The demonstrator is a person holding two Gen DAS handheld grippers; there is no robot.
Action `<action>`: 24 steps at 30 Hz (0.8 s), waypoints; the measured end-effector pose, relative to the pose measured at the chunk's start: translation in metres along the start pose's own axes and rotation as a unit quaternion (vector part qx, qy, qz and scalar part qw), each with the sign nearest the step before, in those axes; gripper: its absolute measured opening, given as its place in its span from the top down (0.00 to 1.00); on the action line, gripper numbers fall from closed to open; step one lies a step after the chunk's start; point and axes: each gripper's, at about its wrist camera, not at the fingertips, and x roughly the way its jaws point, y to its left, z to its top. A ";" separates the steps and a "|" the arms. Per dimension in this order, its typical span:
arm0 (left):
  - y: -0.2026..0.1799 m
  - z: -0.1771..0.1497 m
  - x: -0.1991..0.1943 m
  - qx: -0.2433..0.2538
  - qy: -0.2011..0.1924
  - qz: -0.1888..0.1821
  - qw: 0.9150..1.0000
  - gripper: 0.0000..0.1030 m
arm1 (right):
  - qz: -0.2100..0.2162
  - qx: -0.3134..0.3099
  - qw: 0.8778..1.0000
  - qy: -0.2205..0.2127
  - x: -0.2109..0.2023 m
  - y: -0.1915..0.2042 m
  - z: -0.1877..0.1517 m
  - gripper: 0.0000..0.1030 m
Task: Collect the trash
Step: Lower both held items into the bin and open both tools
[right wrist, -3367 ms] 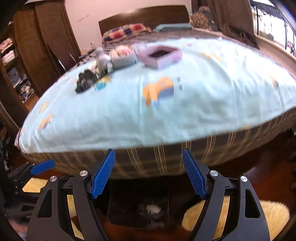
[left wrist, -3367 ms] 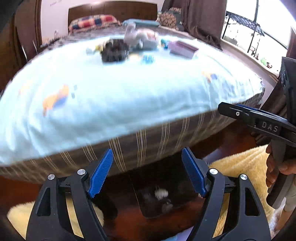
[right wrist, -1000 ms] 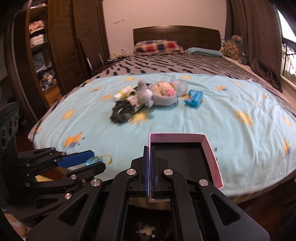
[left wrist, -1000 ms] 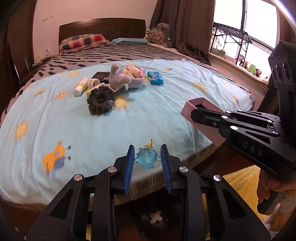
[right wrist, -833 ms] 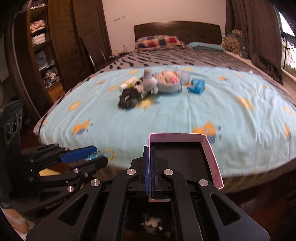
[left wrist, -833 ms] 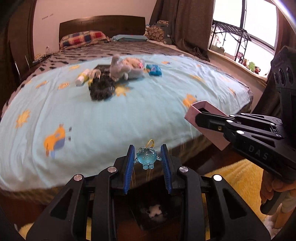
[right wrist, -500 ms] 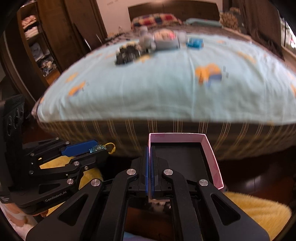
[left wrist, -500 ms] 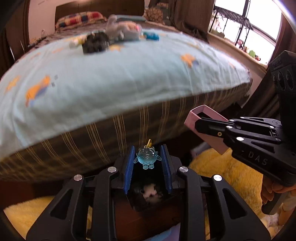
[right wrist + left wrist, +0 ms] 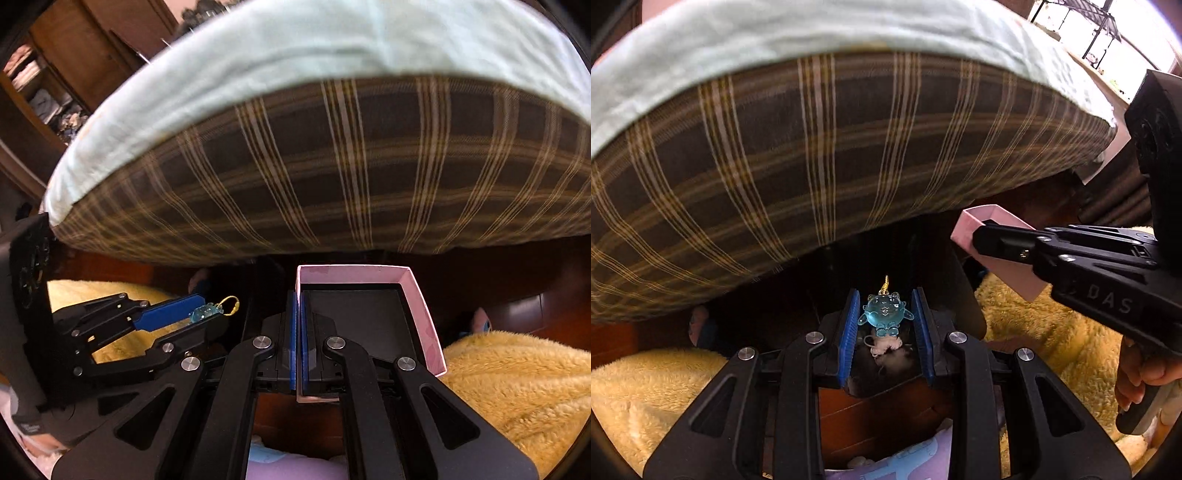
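Note:
My left gripper (image 9: 885, 314) is shut on a small clear-blue creature charm (image 9: 885, 314) with a gold loop, pinched between the blue pads. Seen from the right wrist, the same left gripper (image 9: 192, 314) sits at the lower left with the blue charm (image 9: 205, 311) at its tip. My right gripper (image 9: 298, 321) is shut on the left wall of a shallow pink box lid (image 9: 424, 314) with a dark inside; the pink lid (image 9: 993, 236) also shows from the left wrist, held at the right. Below both, a dark bin (image 9: 886, 373) on the floor holds white crumpled scraps.
The bed's plaid mattress side (image 9: 812, 155) and light-blue sheet (image 9: 332, 48) fill the upper part of both views. A yellow fluffy rug (image 9: 517, 387) covers the floor on both sides. A person's hand (image 9: 1141, 373) grips the right tool. Shelves of a dark wardrobe (image 9: 44, 92) stand at the left.
Both grippers have dropped from above the bed top to below its edge and tilted downward, still holding the charm and the pink lid. The bed-top toys are out of sight.

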 end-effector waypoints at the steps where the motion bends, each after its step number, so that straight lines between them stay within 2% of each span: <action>1: 0.001 0.000 0.003 -0.002 0.003 0.001 1.000 0.74 | -0.001 0.001 1.000 0.004 0.003 0.000 0.000 0.97; 7: 0.006 -0.003 0.018 -0.009 0.023 0.002 1.000 0.73 | 0.004 0.008 1.000 0.023 0.022 0.001 0.000 0.97; 14: 0.005 -0.001 0.027 -0.012 0.034 0.001 0.999 0.72 | 0.005 0.010 0.999 0.030 0.024 0.000 0.011 0.93; 17: 0.004 0.002 0.026 -0.012 0.034 0.004 0.999 0.64 | -0.004 0.012 0.999 0.029 0.024 -0.004 0.018 0.93; 24: 0.004 0.007 0.010 -0.008 0.023 0.023 0.999 0.52 | -0.025 0.030 0.999 0.013 0.011 -0.021 0.022 0.93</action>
